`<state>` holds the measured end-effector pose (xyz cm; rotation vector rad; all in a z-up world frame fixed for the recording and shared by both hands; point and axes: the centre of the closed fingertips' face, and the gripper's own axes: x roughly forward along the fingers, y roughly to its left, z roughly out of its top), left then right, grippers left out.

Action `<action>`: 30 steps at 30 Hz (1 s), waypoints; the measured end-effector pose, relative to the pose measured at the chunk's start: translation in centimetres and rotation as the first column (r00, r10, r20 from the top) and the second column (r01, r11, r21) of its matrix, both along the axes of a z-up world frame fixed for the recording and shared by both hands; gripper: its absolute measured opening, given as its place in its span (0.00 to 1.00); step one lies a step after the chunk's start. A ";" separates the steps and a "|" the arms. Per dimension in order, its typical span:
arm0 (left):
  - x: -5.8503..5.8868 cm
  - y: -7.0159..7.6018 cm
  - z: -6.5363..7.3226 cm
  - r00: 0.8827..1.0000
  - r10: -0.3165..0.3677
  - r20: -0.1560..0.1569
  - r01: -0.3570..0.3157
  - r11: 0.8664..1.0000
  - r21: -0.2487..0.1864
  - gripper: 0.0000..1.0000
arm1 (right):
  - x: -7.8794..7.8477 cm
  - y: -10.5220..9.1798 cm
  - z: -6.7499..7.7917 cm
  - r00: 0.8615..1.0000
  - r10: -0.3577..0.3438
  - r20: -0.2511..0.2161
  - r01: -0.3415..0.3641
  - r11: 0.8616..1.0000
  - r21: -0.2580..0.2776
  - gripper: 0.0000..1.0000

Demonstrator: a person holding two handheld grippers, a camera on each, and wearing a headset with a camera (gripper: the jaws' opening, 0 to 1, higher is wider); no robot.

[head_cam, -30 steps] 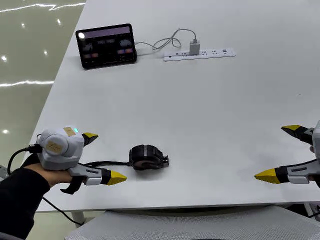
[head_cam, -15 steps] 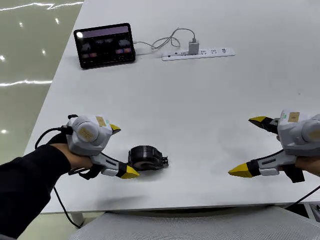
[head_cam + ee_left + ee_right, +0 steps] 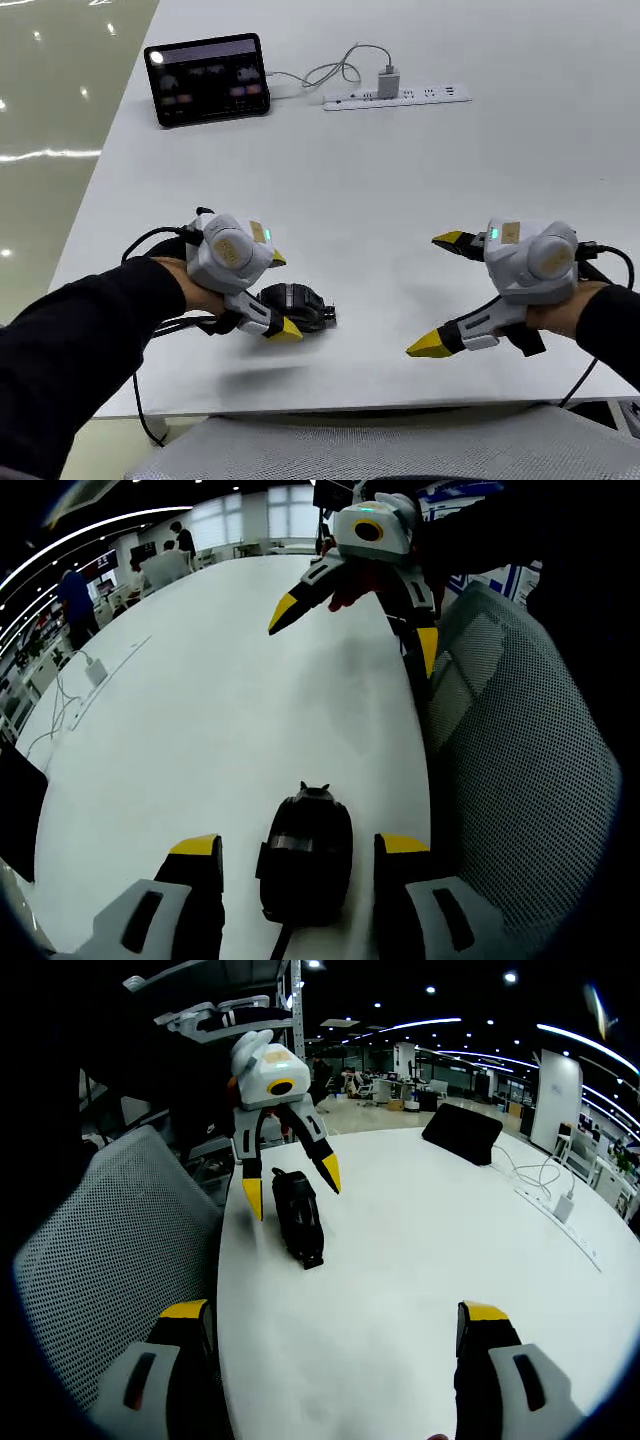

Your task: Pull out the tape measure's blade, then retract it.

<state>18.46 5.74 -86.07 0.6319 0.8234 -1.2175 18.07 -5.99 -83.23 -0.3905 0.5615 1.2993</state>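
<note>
Left edge: the white table [image 3: 400, 180] ends at the far left against glossy floor [image 3: 50, 120], and the person's left sleeve [image 3: 80, 350] crosses that edge.
Tablet: a dark tablet [image 3: 207, 79] stands at the far left of the table, well away from the work.
Left gripper: the left gripper [image 3: 284, 295] has its jaws spread wide, one on either side of the tape measure. In the left gripper view a narrow gap shows on each side, so it grips nothing.
Tape measure: the black tape measure [image 3: 305, 305] lies flat, left of centre and close to the near edge, with its small front tab pointing right.
Middle: bare tabletop lies open between the two grippers and on toward the far side.
Power strip: a white power strip [image 3: 400, 97] with a charger [image 3: 388, 83] and a looped cable [image 3: 335, 72] lies far back.
Right gripper: the right gripper [image 3: 436, 292] is spread wide over bare table with nothing between its jaws, well apart from the tape measure.
Near edge: a grey mesh chair [image 3: 380, 450] sits just past the table's near edge.
</note>
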 end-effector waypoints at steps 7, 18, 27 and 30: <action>0.3 0.6 -0.8 0.998 -0.043 0.036 0.041 0.997 0.062 0.35 | 0.1 2.6 -0.8 0.997 0.073 0.009 -0.073 0.997 0.000 0.87; -0.3 0.5 -0.7 0.990 -0.137 0.044 0.134 0.988 0.072 0.32 | -1.0 6.3 -2.8 0.985 0.170 -0.010 -0.170 0.985 -0.030 0.66; -0.3 0.6 -0.9 0.992 -0.119 0.047 0.115 0.991 0.075 0.32 | -1.5 8.4 -4.8 0.977 0.210 -0.041 -0.212 0.975 -0.067 0.42; -0.3 0.6 -0.9 0.992 -0.115 0.044 0.112 0.991 0.071 0.32 | -1.3 8.8 -5.4 0.975 0.218 -0.034 -0.220 0.972 -0.082 0.39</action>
